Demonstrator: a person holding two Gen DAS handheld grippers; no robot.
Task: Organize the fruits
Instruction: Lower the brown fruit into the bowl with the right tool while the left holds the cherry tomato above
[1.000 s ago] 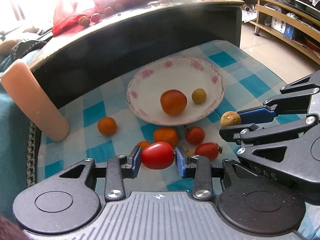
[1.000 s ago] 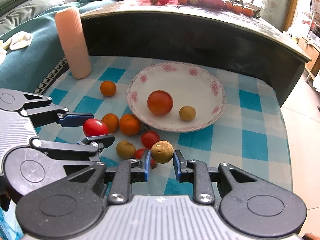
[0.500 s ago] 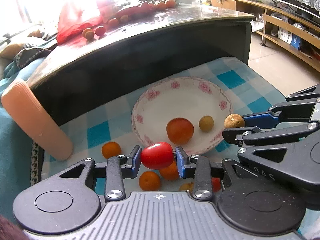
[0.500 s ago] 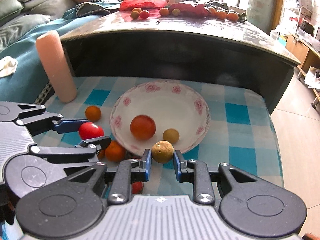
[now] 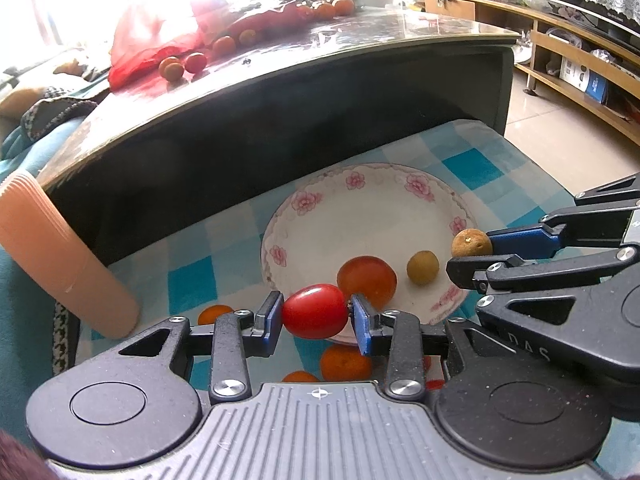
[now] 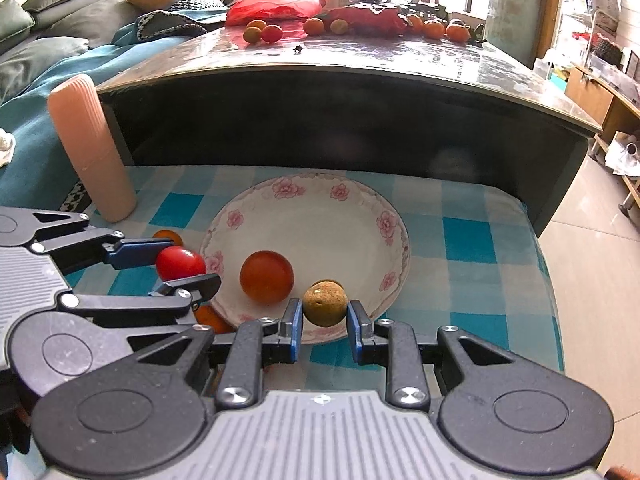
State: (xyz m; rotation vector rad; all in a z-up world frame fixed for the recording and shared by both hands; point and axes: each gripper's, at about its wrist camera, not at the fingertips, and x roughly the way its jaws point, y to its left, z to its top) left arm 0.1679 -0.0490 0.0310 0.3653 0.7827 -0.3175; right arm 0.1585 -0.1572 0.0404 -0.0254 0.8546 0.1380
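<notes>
Both views are fisheye cameras riding just behind a gripper and looking forward and steeply down along its two fingers, so the grey ribbed housing fills the bottom of each frame.

The left wrist view sits close above the flowered plate, which lies at centre right, with the dark table across the upper half. The right gripper enters at the right edge.

The right wrist view sees the same plate at centre, the table above, and the left gripper at the left edge.

Both share the checked cloth and the pink cylinder.
</notes>
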